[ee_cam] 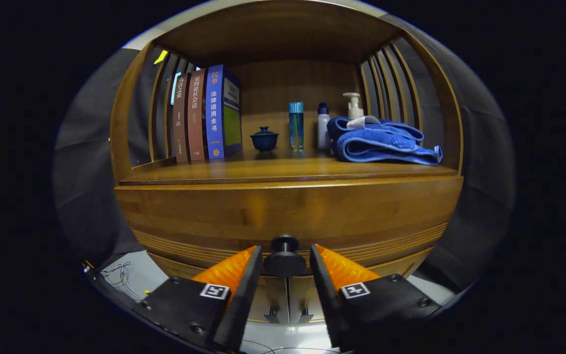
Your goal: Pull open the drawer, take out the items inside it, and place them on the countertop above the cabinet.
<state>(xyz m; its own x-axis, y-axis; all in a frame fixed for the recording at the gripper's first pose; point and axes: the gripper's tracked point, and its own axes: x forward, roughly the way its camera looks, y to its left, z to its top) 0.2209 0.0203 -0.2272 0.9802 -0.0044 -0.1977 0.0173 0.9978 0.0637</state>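
Observation:
A wooden cabinet fills the view, and its drawer front sits flush with the cabinet, so the inside is hidden. A round black knob sticks out of the drawer's lower middle. My gripper is open, with the knob between its two fingers. The left finger stands right against the knob's side and a thin gap shows at the right finger. Above the drawer runs the countertop, a wooden shelf under a curved roof.
On the countertop, three upright books stand at the left, then a small lidded blue cup, a blue bottle, a white bottle, a pump bottle and a folded blue towel. Slatted side walls close both ends.

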